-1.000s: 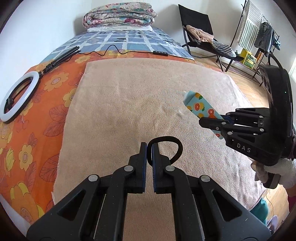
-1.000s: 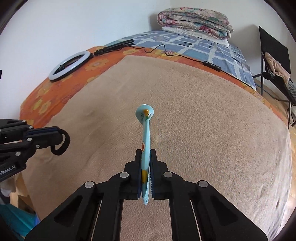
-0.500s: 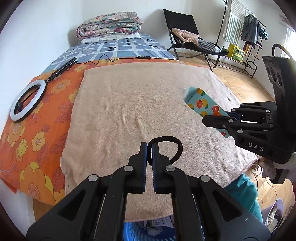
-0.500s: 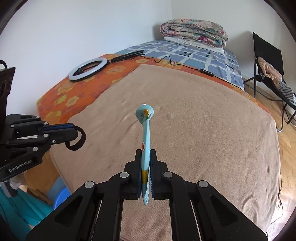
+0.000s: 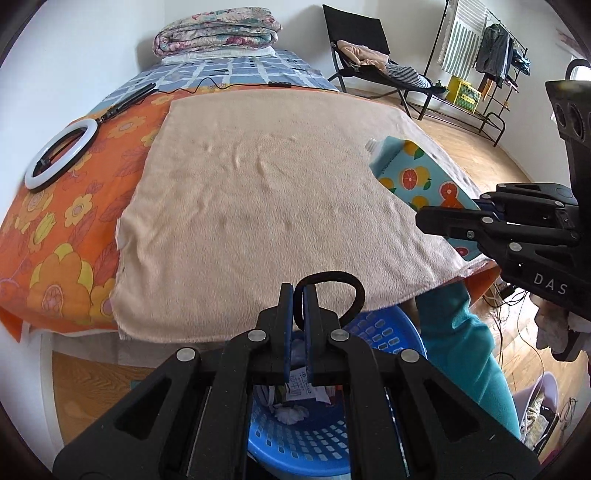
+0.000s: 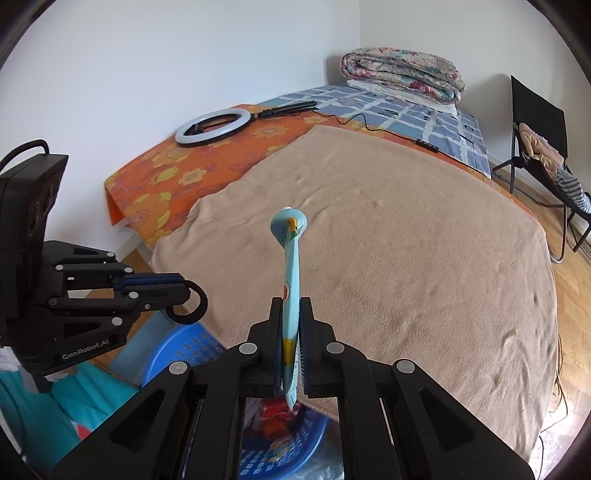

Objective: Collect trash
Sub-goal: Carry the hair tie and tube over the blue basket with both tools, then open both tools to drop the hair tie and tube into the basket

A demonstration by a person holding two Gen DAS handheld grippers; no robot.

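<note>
L gripper is clamped narrow on a black hair tie; most of the loop sticks out past the fingertips, to the right in the left wrist view. In the right wrist view the same tie hangs off the tip of that gripper.

R gripper is pinched tight on a flattened carton, light blue w/ orange fruit print, seen edge-on and pointing up and away from the cam. From the left wrist view the carton shows its flat face, spout end up-left, lower end gripped between the R gripper's fingers.

Both grippers are off the near edge of the bed, over a blue basket on the floor. Basket has perforated walls and holds paper scraps and wrappers. Teal clothing of the person is just beside the basket.

Bed has a tan blanket over an orange floral sheet. A ring light lies on the sheet near the wall. A folded quilt sits at the far end.
</note>
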